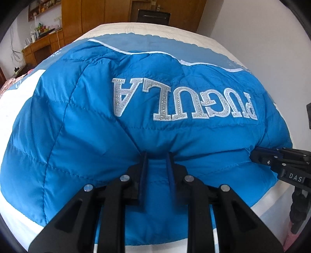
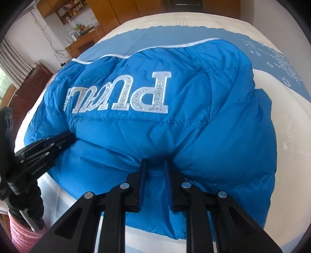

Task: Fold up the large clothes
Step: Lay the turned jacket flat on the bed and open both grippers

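Observation:
A bright blue quilted puffer jacket (image 1: 93,132) with silver sparkly letters lies spread across the bed, lettering upside down towards me. My left gripper (image 1: 157,155) is shut on a pinched fold of the jacket's near edge. In the right wrist view the same jacket (image 2: 194,132) fills the middle, and my right gripper (image 2: 154,163) is shut on another fold of that near edge. Each gripper shows in the other's view: the right one (image 1: 254,155) at the jacket's right side, the left one (image 2: 68,136) at its left side.
The bed (image 1: 147,29) has a white and pale blue cover with snowflake prints (image 2: 279,58). Wooden wardrobes (image 1: 93,15) and a cluttered desk (image 1: 44,40) stand beyond its far end. A pink sleeve (image 2: 23,233) shows at the lower left of the right wrist view.

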A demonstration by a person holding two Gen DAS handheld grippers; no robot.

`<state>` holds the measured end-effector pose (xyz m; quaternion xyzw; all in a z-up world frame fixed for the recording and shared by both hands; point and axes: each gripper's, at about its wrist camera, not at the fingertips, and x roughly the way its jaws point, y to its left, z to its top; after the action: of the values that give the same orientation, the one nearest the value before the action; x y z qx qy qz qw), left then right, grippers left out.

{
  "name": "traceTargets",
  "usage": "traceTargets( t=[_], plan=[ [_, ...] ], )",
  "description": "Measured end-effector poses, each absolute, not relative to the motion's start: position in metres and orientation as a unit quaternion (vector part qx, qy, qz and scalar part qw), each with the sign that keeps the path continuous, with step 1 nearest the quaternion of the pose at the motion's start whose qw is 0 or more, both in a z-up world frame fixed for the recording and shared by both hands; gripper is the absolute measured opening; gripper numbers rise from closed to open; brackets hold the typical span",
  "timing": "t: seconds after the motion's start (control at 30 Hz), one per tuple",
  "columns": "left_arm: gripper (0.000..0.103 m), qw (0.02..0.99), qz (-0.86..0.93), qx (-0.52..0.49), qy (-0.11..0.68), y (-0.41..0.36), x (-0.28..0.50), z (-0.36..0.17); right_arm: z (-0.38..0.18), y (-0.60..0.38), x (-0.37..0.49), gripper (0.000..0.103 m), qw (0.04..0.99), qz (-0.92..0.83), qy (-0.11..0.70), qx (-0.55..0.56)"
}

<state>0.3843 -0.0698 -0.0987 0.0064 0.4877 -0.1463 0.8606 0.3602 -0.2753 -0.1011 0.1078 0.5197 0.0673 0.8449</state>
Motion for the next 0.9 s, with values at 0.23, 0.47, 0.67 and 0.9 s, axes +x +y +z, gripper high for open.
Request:
traceTargets(
  t=[0.23, 0.47, 0.67, 0.9],
  plan=[
    [0.02, 0.853, -0.144, -0.011, 0.502, -0.062, 0.386, -0.089, -0.092, -0.286, 0.352, 0.019, 0.843, 0.084, 0.518, 0.115],
    [0.054, 0.889, -0.114, -0.036, 0.442, 0.0, 0.366, -0.029, -0.038, -0.363, 0.321, 0.065, 0.873, 0.067, 0.454, 0.164],
    [0.067, 0.89, -0.046, -0.074, 0.449, 0.081, 0.387, -0.027, -0.062, -0.433, 0.338, 0.081, 0.831, 0.082, 0.482, 0.267],
    [0.079, 0.882, -0.066, -0.093, 0.458, 0.098, 0.405, -0.049, -0.11, -0.443, 0.36, 0.083, 0.783, 0.124, 0.508, 0.336]
  ],
)
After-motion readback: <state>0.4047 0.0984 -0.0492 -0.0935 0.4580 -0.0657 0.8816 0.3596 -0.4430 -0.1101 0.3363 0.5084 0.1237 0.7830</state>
